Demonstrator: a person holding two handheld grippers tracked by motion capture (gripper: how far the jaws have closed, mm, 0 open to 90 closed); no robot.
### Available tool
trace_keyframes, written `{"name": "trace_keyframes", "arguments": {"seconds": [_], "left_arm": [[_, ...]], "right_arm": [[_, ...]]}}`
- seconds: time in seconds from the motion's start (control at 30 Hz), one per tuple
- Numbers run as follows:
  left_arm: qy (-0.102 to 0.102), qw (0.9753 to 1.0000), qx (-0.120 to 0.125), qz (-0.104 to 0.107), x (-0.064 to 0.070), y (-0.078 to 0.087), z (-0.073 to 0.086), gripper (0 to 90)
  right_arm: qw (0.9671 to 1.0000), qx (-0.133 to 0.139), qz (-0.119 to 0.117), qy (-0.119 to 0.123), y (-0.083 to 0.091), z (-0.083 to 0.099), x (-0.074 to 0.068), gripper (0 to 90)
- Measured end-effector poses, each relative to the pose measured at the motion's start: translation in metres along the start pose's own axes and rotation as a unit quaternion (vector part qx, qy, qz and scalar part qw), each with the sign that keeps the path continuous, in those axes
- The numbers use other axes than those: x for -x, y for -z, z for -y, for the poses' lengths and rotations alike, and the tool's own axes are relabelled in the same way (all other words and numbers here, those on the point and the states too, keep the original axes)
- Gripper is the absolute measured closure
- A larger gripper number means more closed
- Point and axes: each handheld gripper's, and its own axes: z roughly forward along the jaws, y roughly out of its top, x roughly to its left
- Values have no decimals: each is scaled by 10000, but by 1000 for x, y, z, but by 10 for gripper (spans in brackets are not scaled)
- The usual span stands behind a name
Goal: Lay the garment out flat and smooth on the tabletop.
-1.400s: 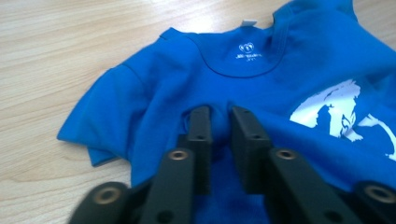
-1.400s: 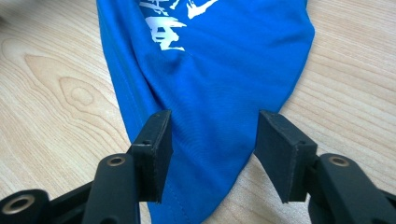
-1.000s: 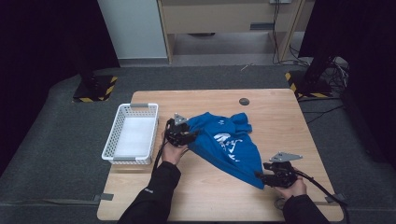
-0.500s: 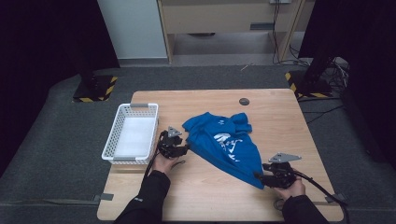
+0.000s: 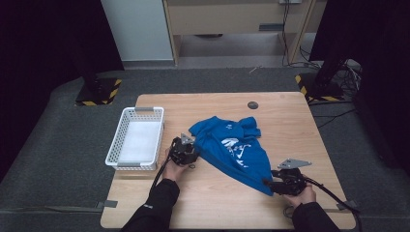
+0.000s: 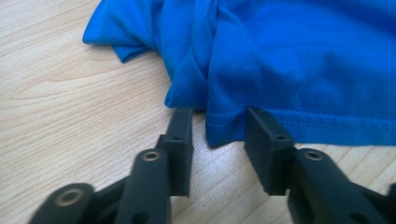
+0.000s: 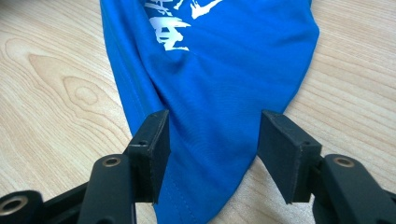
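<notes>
Blue shirt [image 5: 232, 145], smooth, white-printed, lies crumpled on grained wood; left tongs [image 6: 217, 140] and right tongs [image 7: 210, 154] gape, straddling hems

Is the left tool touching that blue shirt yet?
Cannot tell. In the left gripper view the left tool is open, with the blue shirt's hem corner between its jaws; the tips meet the fabric edge, but neither contact nor a gap shows plainly.

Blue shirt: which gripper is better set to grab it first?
Probably the left gripper: its open jaws straddle the hem corner of the blue shirt, jaw tips at the edge. The right gripper is open wider around a broad fold, so it would likely bunch more cloth.
</notes>
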Motion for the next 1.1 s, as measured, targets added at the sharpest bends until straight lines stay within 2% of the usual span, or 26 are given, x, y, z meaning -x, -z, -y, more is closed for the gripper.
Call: {"name": "trace_keyframes", "arguments": {"seconds": [0.07,0.17,0.3,0.47,0.7,0.87,1.03,1.1], "left_arm": [[-14,10000,20,-6,1,-1,0,670],[-86,9999,-7,-86,4,0,0,755],[-36,9998,-38,-176,6,0,-1,853],[-22,9997,-136,-223,9,5,0,873],[71,9991,-387,-160,15,37,10,875],[185,9984,-534,19,28,62,28,874],[339,9971,-661,187,38,80,45,872],[301,9964,-757,217,42,84,52,869]], "right_arm": [[10000,0,-1,-6,0,0,0,439],[10000,-1,1,-20,0,0,-1,439],[10000,4,4,-24,1,0,-1,439],[10000,-10,54,-16,1,1,-2,437],[9999,-13,158,-42,2,2,-3,416],[9996,55,249,-94,1,1,-2,380],[9994,97,306,-112,0,1,-2,347],[9994,98,311,-103,0,1,-2,337]]}}
